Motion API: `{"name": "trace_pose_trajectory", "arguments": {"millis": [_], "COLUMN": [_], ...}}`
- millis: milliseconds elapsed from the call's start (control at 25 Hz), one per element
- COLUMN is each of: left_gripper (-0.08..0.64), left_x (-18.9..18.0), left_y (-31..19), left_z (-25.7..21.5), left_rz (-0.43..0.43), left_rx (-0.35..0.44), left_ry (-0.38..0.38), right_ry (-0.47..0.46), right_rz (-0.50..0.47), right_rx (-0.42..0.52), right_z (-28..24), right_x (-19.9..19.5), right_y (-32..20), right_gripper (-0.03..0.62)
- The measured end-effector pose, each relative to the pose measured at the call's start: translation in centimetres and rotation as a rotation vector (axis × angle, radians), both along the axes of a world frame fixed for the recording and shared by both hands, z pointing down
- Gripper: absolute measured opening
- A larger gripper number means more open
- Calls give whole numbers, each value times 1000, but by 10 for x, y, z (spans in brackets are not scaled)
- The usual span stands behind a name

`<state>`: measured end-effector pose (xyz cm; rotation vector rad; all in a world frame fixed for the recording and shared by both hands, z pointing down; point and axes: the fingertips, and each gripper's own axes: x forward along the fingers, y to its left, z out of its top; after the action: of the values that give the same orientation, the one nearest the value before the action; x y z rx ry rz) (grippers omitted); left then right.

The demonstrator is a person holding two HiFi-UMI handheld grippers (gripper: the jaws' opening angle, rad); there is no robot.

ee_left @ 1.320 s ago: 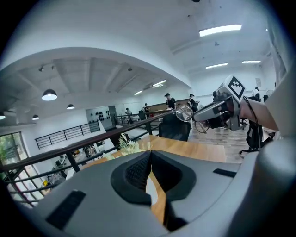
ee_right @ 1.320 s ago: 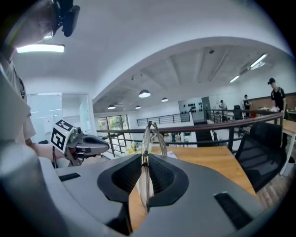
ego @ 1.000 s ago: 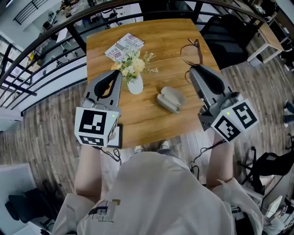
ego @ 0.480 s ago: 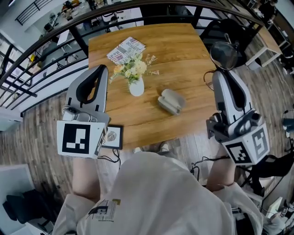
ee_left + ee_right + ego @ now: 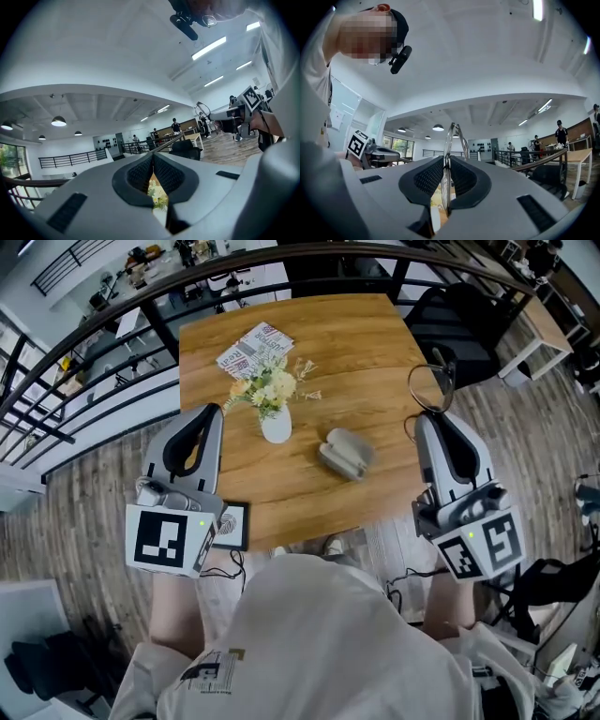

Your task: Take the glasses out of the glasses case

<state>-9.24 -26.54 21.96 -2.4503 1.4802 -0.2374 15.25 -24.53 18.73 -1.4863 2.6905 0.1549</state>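
**Step in hand.** The extraction is judged to be essentially complete. The glasses (image 5: 448,140) are clear of the glasses case (image 5: 343,454) and are carried in the air by the right gripper (image 5: 447,161).

**Gripper state.**
- Right gripper: the jaws are closed on the glasses. The right gripper view shows the pads pressing on a thin rim and lens edge, with the rest of the frame projecting past the tips.
- Left gripper (image 5: 152,158): the jaws are closed together, with nothing between them.

**Position of the glasses.** In the head view, the glasses (image 5: 434,379) stand at the tip of the right gripper (image 5: 427,418). They are well apart from the glasses case, to its right and farther from the person, at or just past the right edge of the table (image 5: 375,343). The glasses case rests on the table and looks to be open. Its interior is too small to read.

**Position of the left gripper.** The left gripper (image 5: 208,418) is held on the opposite side of the glasses case, beyond the vase (image 5: 276,426), and touches neither.

**Next move.** The likely requirement is to bring the glasses back over the table and set them down beside the glasses case, not on it. The grip bears on a thin rim, so:
1. Lower the glasses slowly.
2. Keep the frame level.
3. Open the jaws only once the frame rests on the wood.
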Motion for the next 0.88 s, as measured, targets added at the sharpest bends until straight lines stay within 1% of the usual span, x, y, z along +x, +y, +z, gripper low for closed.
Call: {"name": "trace_pose_trajectory", "arguments": {"millis": [200,360,520,880], "left_gripper": [17,17,17,17], "left_x": [1,1,0,-3], "left_y": [1,3,3,-2], "left_z": [15,31,44,46], "left_rz": [0,-1,-4,-18], "left_rx": [-28,-67,-106,-118], "left_ry": [3,-7,-8,-16], "right_ry": [29,53,55,52], "right_rz": [7,-1,-23,-59], "right_rx": [-49,-80,-106,-110], "right_z": [23,39,48,48], "right_x": [1,-2,-10,-21], "right_y": [-7,-9,-10,-17], "right_gripper": [66,64,66,66]}}
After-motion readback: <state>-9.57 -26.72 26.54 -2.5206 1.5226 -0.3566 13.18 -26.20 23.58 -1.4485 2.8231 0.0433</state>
